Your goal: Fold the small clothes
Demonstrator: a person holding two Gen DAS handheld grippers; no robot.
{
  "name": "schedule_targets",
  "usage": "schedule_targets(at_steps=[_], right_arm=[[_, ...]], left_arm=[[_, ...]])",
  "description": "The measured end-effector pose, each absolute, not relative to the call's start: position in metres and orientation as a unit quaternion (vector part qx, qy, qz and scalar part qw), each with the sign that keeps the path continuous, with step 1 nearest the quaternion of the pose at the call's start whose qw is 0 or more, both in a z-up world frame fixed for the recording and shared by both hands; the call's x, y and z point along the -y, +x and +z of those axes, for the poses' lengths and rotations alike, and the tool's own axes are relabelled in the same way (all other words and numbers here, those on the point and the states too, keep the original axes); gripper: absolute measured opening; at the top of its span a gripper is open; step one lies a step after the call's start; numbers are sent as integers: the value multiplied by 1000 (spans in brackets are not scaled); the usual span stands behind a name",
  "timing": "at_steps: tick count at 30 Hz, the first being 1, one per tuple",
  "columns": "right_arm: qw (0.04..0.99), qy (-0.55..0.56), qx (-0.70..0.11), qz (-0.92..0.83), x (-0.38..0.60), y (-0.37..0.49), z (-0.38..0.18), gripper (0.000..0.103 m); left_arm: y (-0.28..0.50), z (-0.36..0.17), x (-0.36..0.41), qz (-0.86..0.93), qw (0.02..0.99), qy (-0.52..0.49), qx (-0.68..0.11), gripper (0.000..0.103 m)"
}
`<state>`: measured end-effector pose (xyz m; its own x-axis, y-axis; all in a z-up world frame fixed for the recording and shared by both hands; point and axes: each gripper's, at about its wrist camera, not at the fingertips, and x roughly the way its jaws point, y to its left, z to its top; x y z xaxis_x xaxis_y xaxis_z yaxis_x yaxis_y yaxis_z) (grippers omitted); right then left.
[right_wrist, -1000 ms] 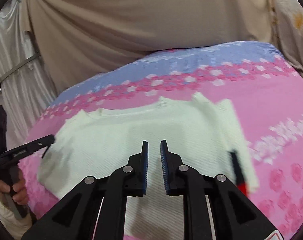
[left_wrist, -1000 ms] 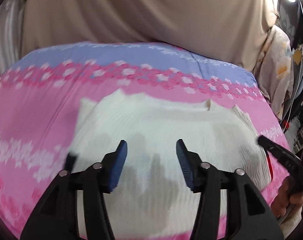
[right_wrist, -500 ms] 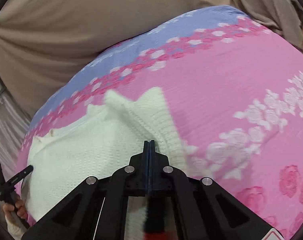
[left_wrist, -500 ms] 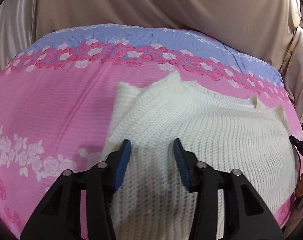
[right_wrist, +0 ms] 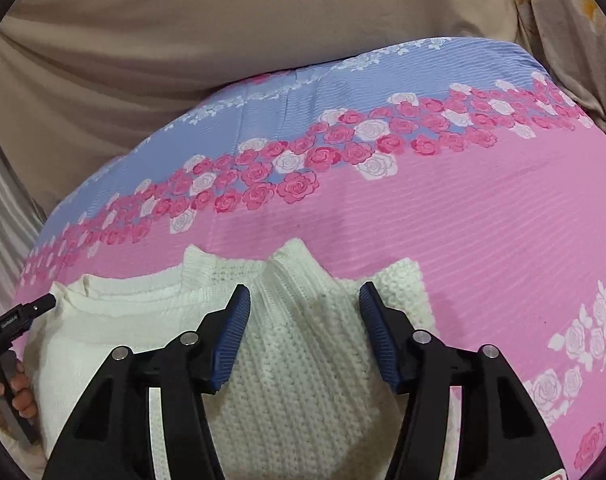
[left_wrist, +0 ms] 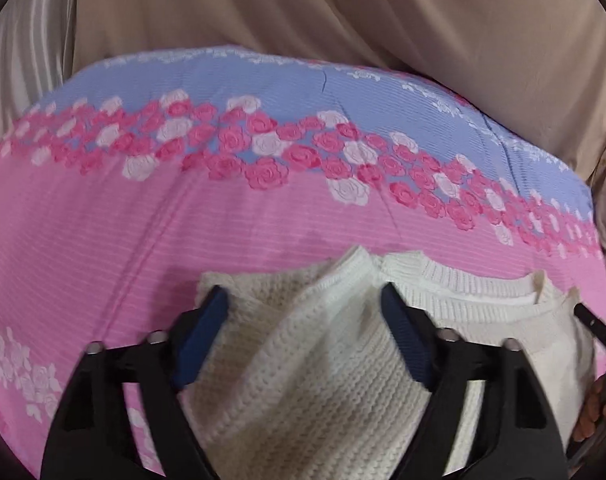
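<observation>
A small cream knitted sweater [left_wrist: 303,380] lies flat on a pink and blue rose-print bed cover [left_wrist: 183,232]. My left gripper [left_wrist: 303,308] is open, its blue pads either side of the sweater's left sleeve and shoulder, just above the knit. In the right wrist view the sweater [right_wrist: 295,360] lies the same way, and my right gripper [right_wrist: 305,300] is open over its right sleeve and shoulder. The ribbed neckline [right_wrist: 143,296] shows between the two. Each gripper's tip shows at the other view's edge [left_wrist: 599,328] [right_wrist: 23,316].
Beige curtain fabric [left_wrist: 343,12] hangs behind the bed's far edge. The bed cover [right_wrist: 463,220] stretches beyond and beside the sweater. A patterned cloth [right_wrist: 563,12] hangs at the far right.
Both grippers moved outward and lower to the sweater's shoulders. The right gripper, shut half a second ago, has opened wide. The left has opened wider.
</observation>
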<state>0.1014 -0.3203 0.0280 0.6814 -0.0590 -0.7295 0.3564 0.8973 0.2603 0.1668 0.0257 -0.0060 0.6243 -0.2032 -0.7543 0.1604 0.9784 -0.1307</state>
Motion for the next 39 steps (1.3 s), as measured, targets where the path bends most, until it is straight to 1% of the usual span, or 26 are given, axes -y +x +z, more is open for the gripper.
schedule_targets(at_steps=[1,2,3,6,8,9,10,13,16,18,20,21,22,23,24,25,27,28,30,32,33,34,35,39], right_arm=[[900,200,-372,-108,321,100,33,9],[909,208,-347,-104,322,94,40,8],[917,210,-322,-102,324,88,50,8],[923,213,-297,-119,331,81,57,8],[904,199,-347,-148,336,95,36,7],[885,201,-386,-165,341,103,15,7],[885,210,-382,-164,344,103,14,6],[885,173,-392,-184,335,109,15,6],[885,138,-397,-199,326,114,16,8],[886,144,-396,-193,328,113,15,10],[887,160,-392,-185,331,110,15,11],[887,169,-390,-180,332,108,16,11],[888,178,-385,-175,333,106,16,12],[889,185,-382,-171,334,104,17,13],[890,192,-379,-167,335,102,17,14],[891,198,-376,-161,335,101,17,16],[893,209,-370,-145,336,99,17,24],[894,211,-370,-140,336,99,18,25],[895,212,-372,-126,335,101,18,33],[896,206,-373,-127,332,102,19,34],[897,202,-373,-126,330,103,19,32],[899,199,-369,-126,328,102,21,23],[903,199,-363,-119,326,101,24,9],[926,188,-301,-132,320,83,51,8]], left_arm=[[166,-3,-25,-111,901,-25,-418,27],[167,-3,-26,-124,897,-37,-423,14],[169,-2,-27,-130,894,-50,-427,6],[172,-4,-26,-103,906,-31,-409,6],[179,-17,-27,-86,903,-25,-421,0],[181,-23,-30,-88,902,-31,-421,0],[181,-22,-30,-89,903,-31,-419,0],[182,-23,-27,-84,906,-19,-414,0],[181,-23,-24,-78,909,-7,-410,0],[180,-22,-28,-88,908,-22,-410,0],[178,-19,-36,-107,904,-50,-412,4],[174,-15,-41,-124,901,-69,-409,14],[170,-11,-43,-139,900,-82,-406,32],[166,-6,-44,-155,897,-91,-403,44],[163,-3,-42,-168,895,-96,-401,60],[161,-2,-39,-175,894,-95,-401,65],[162,-3,-29,-178,890,-72,-413,65],[164,-6,-24,-176,888,-61,-421,65],[171,-15,-18,-172,881,-49,-437,63],[172,-18,-13,-172,880,-38,-441,48],[172,-17,-10,-176,880,-35,-440,24],[172,-16,-10,-184,878,-39,-440,8],[171,-13,-11,-190,877,-47,-438,8],[165,15,-18,-176,901,-41,-394,8]])
